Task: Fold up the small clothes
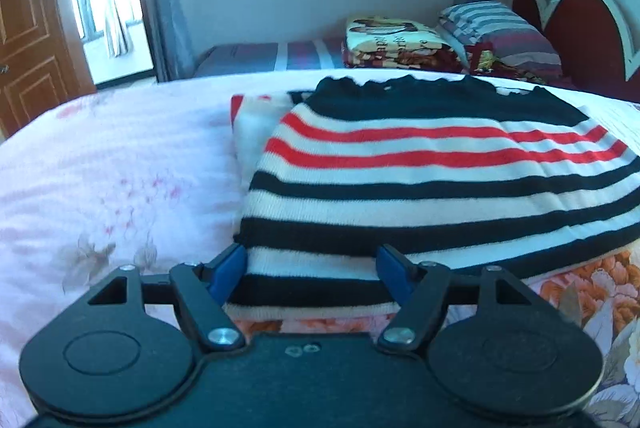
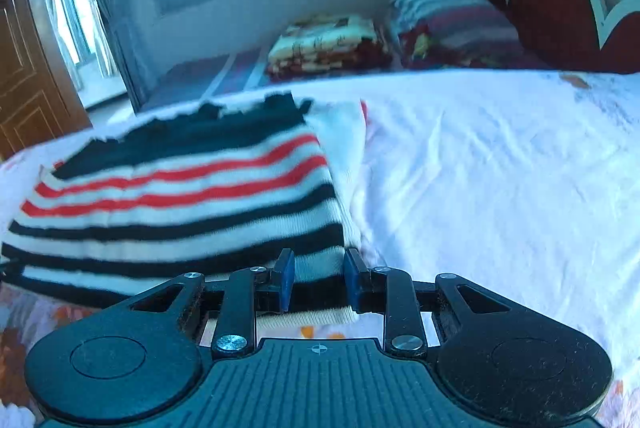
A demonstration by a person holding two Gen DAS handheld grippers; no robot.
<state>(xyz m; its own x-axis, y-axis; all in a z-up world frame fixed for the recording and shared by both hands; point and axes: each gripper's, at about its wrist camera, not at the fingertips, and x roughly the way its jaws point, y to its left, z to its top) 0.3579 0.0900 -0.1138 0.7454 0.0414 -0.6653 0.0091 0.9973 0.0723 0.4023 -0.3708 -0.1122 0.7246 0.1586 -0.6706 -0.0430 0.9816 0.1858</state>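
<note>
Claws (image 1: pixel 312 274) (image 2: pixel 319 278) astride striped sweater (image 1: pixel 420 164) hem

Striped sweater (image 1: pixel 420 164) on show: a black band along its far edge, then red stripes on cream, then black stripes on cream toward the near hem. Beneath the sweater, the bedsheet (image 1: pixel 112 164) is pale pink-white with faint pink blossoms, turning to orange flowers by the near hem. Beyond the sweater, a pillow (image 1: pixel 496 28) in grey, white and maroon stripes, and a dark red, white-edged headboard (image 1: pixel 588 28).
</note>
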